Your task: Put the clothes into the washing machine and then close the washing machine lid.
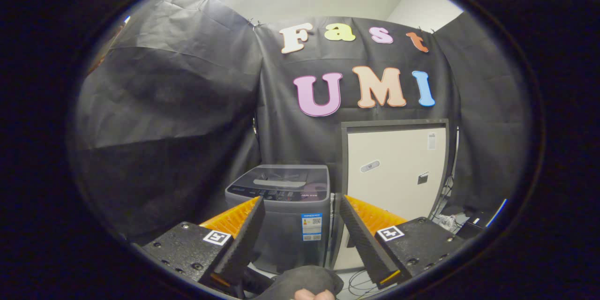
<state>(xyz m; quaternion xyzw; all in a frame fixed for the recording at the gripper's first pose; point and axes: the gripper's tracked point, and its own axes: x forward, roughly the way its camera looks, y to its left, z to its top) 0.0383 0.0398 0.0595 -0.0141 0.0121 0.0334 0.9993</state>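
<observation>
Black cloth booth walls around me, my gripper spread open with nothing between its fingers, grey washing machine beyond them with lid down, cream cabinet just beside it, dark clothes bunched below my fingers.

Mount: on the gripper, looking forward along its spread fingers.
Facing: level, toward the washing machine, lid down, well beyond the fingertips.

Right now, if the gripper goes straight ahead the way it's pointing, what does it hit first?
Probably the washing machine. The gripper is open, nothing between its fingers, and the machine's front stands beyond them, lid down. How far off it is remains unclear.
</observation>
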